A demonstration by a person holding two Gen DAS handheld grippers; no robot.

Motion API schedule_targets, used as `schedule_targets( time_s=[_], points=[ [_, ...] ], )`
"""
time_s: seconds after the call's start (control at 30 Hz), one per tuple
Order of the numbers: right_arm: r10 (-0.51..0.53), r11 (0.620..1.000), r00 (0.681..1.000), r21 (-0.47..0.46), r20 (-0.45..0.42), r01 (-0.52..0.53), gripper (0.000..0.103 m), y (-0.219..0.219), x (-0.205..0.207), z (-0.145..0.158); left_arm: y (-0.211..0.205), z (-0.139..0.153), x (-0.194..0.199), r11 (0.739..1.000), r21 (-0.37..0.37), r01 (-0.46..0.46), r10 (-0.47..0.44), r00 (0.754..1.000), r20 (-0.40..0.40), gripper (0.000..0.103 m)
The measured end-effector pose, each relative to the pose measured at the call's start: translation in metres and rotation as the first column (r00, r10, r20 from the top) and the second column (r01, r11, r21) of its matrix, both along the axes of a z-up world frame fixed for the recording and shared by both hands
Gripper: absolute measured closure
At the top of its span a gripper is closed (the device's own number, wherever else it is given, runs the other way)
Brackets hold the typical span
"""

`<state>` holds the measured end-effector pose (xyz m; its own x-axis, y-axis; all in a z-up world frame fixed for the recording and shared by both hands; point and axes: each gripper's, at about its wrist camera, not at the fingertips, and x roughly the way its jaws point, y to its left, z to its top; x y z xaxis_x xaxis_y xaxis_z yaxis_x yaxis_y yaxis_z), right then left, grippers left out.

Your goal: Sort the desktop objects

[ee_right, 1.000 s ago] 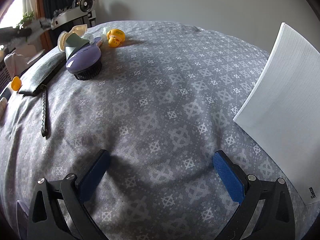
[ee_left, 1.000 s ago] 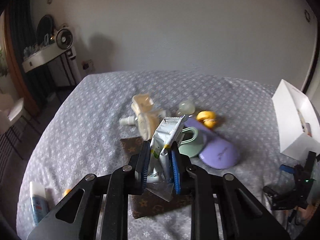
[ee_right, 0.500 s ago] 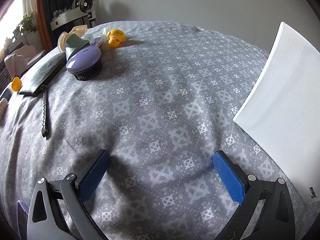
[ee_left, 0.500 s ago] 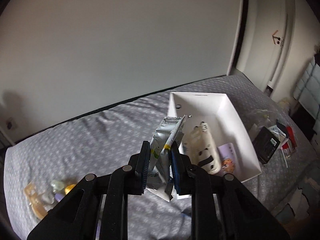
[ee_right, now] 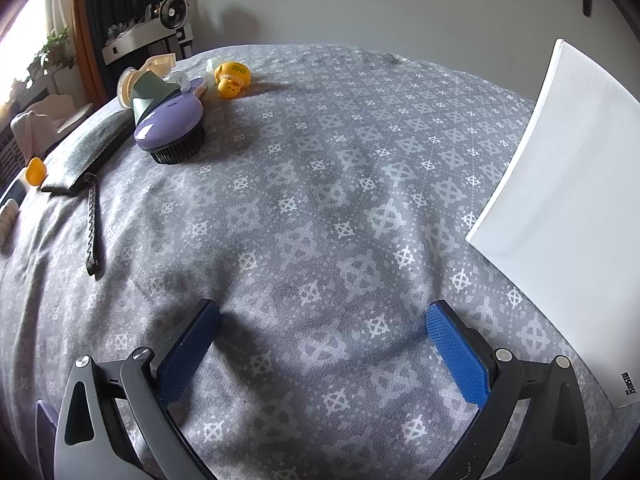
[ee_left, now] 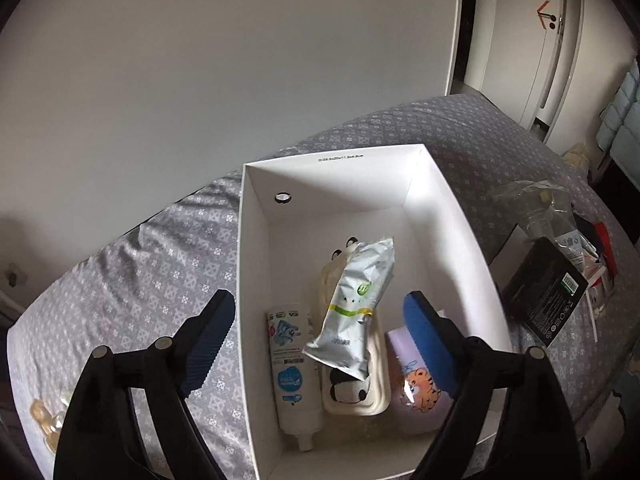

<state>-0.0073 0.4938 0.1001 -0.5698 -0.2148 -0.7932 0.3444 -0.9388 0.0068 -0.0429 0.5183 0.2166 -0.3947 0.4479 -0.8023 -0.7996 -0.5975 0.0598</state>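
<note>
My left gripper (ee_left: 319, 300) hovers over the white box (ee_left: 440, 216), and its jaws are opening. The silver pouch (ee_left: 356, 304) lies loose below and between the fingers, touched by neither pad, tilted across a panda case (ee_left: 356, 392). A white bottle (ee_left: 290, 372) and a purple tiger-print item (ee_left: 416, 396) lie beside it in the box. My right gripper (ee_right: 323, 316) stands open and empty just above the grey patterned cloth (ee_right: 320, 184). In the right wrist view a purple brush (ee_right: 170, 120), a yellow duck (ee_right: 232, 76) and a dark zip pouch (ee_right: 86, 152) lie at the far left.
The box's outer wall (ee_right: 568, 200) rises at the right of my right gripper. A black carton (ee_left: 546, 292) and a clear plastic bag (ee_left: 540, 212) lie right of the box. A small orange toy (ee_right: 34, 170) sits near the left edge. A fan (ee_right: 172, 6) stands on a shelf behind.
My left gripper swung from the pile of objects to above the white box and opened; the silver pouch left its jaws and now lies in the box. The right gripper kept still.
</note>
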Motion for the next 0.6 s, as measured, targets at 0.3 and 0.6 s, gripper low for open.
schedule_targets(
  time_s=[0.3,0.6],
  points=[
    [0.000,1.000,1.000,0.000,0.000,0.000,0.000,0.000,0.000,0.000,-0.188,0.004,-0.036,0.959,0.020,-0.281,0.275,0.948,0.159,0.013],
    [0.001,1.000,1.000,0.010,0.008,-0.001,0.000,-0.001,0.000,0.001,-0.447,-0.046,0.011,0.744,-0.170,-0.646,0.666,0.738,0.109,0.013]
  ],
)
